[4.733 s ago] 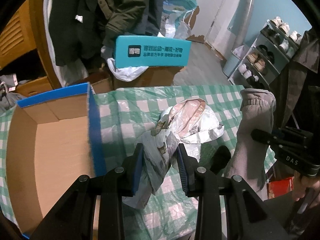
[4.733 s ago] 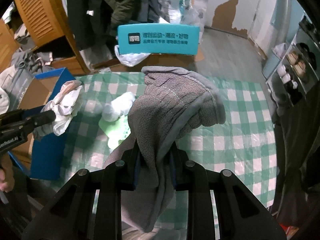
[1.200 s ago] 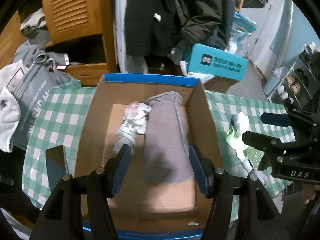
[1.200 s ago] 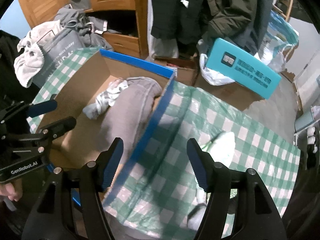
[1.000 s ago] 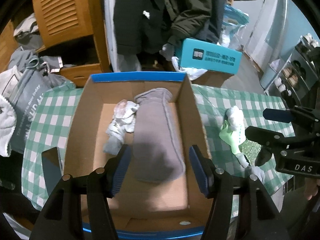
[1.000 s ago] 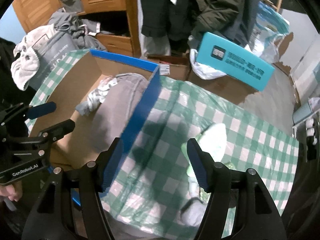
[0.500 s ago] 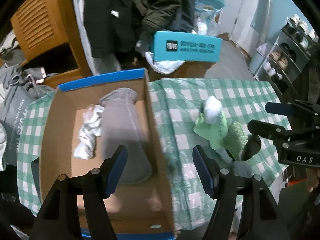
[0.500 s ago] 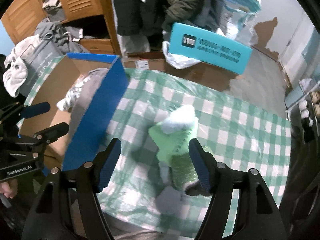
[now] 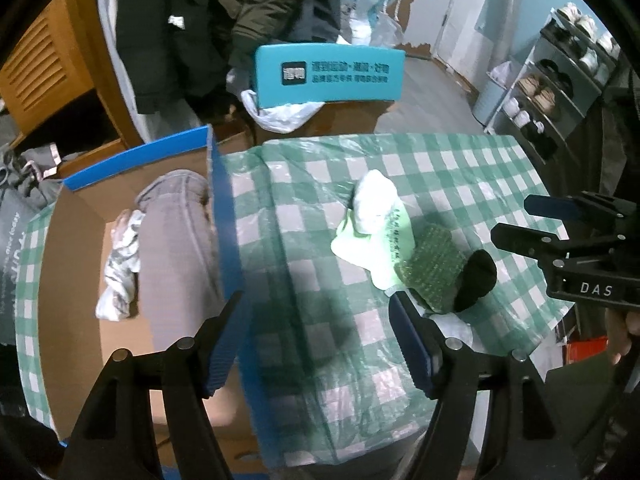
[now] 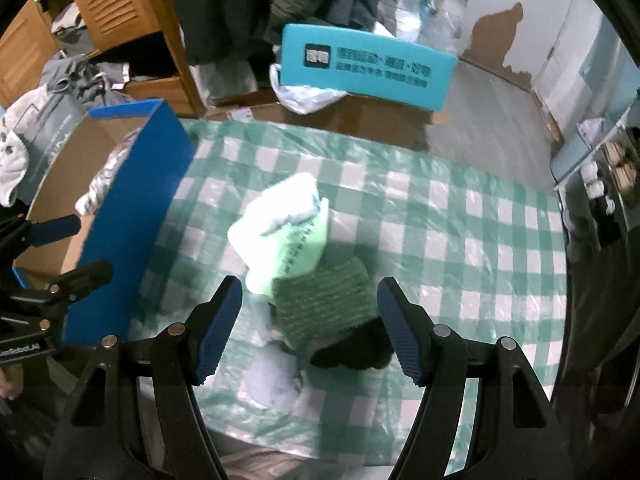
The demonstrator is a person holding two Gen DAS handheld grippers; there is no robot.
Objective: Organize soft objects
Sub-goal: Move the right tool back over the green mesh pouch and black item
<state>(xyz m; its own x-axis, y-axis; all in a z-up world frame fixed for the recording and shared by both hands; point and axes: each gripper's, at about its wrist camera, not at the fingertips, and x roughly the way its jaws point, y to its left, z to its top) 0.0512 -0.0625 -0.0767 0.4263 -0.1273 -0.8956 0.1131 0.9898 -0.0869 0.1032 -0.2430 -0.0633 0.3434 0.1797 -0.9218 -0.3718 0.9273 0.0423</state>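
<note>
Right gripper (image 10: 310, 320): jaws spread wide, holding nothing, poised above the near end of a small pile of soft items on the checked tablecloth (image 10: 460, 240). Left gripper (image 9: 320, 336): likewise wide open and empty, hanging over the cloth just beside the right-hand wall of the cardboard box (image 9: 224, 216).

The pile lies between the right gripper's fingers in its own view. Nearest is a black sock (image 10: 352, 350) with a pale grey item (image 10: 272, 376) beside it, blurred and not identifiable. Touching these is a dark green knitted piece (image 10: 324, 304), which overlaps a light green cloth (image 10: 288, 248). A white bundle (image 10: 288, 200) rests on the far end of that cloth.

Further left, the box already holds a grey sock (image 9: 176, 248) and a white patterned rag (image 9: 120, 264), lying side by side.

Beyond the table stand a teal carton (image 9: 328, 72) and hanging coats (image 9: 208, 20).

Assessment: the sorting is partly done; the pile remains outside the box. Risks:
- The items overlap, so a closing grip on the knitted piece may drag the green cloth or the black sock along and drop one over the near table edge.
- The plastic cloth looks loose and could be pinched with the fabric.
- The right gripper's view is motion-blurred, which makes a misjudged descent more likely.
</note>
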